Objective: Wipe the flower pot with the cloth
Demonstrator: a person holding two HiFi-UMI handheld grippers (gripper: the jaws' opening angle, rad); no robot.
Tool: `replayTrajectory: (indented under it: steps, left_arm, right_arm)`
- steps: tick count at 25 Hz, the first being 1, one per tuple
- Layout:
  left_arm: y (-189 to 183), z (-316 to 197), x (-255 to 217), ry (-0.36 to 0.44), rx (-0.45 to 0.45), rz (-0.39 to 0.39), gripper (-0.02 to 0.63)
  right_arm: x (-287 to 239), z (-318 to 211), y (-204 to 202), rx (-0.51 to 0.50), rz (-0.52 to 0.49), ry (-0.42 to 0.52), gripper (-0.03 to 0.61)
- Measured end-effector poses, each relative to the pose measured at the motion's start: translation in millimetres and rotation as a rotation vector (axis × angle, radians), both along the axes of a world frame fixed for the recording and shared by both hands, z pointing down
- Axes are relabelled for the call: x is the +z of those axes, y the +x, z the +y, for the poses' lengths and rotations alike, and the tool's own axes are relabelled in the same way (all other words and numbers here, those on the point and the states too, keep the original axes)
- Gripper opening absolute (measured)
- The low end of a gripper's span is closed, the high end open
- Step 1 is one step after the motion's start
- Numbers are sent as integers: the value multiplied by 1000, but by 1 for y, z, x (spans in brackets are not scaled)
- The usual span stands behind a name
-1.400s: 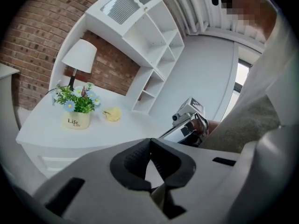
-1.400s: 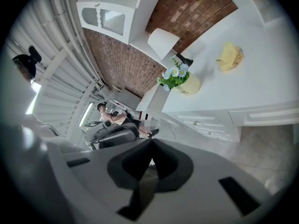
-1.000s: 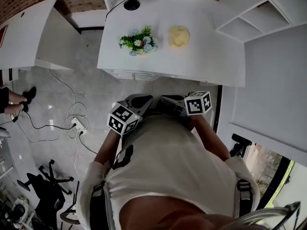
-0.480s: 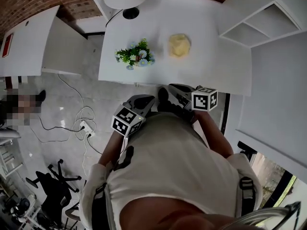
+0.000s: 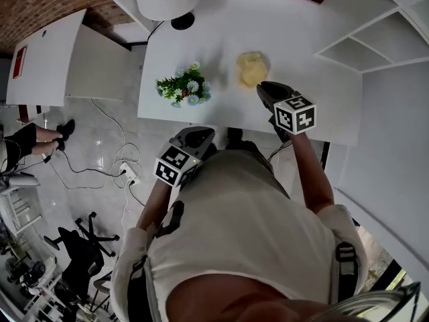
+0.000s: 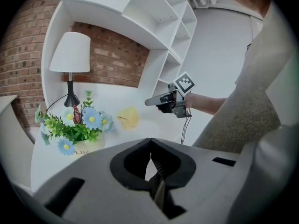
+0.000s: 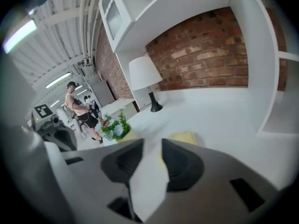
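**Going for the cloth, no wiping yet**

My left gripper (image 5: 199, 135) is clenched on nothing, off the desk (image 5: 315, 59) edge, in front of the flower pot (image 5: 182, 89). The yellow cloth (image 5: 252, 68) lies loose on the desk, right of the flower pot and apart from it. My right gripper (image 5: 265, 89) hangs near the cloth, further right of the pot. Its jaws are opening with nothing between them. Step looks like cloth pickup. Next: widen, lower over the cloth, pinch it.

Home-style corner inside a lab.
I see a red brick wall (image 6: 117, 55), white open shelves (image 6: 154, 27) and a white-shaded lamp (image 6: 70, 52), with black swivel chairs (image 5: 74, 247) and loose cables (image 5: 100, 159) on the grey floor (image 5: 87, 133).
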State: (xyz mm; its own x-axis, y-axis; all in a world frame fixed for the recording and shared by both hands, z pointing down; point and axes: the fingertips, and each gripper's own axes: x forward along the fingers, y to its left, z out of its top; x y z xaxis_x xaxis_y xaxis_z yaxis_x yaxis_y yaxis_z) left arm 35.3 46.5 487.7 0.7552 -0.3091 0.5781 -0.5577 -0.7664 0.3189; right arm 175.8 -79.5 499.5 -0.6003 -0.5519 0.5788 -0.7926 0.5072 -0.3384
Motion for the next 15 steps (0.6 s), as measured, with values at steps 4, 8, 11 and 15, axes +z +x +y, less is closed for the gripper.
replayTrajectory:
  steps: [4, 8, 11, 15]
  left_arm:
    - [0, -13, 2, -7, -62, -20, 20]
    - [-10, -24, 0, -8, -151, -44, 20]
    - [-20, -25, 0, -37, -234, -38, 20]
    - [-42, -29, 3, -44, -324, -50, 21]
  right_arm:
    - [27, -45, 14, -37, 80, -14, 299]
    - [73, -76, 23, -77, 187, -57, 299]
    - [110, -81, 24, -103, 238, -108, 252]
    - [128, -82, 18, -110, 225, -96, 168]
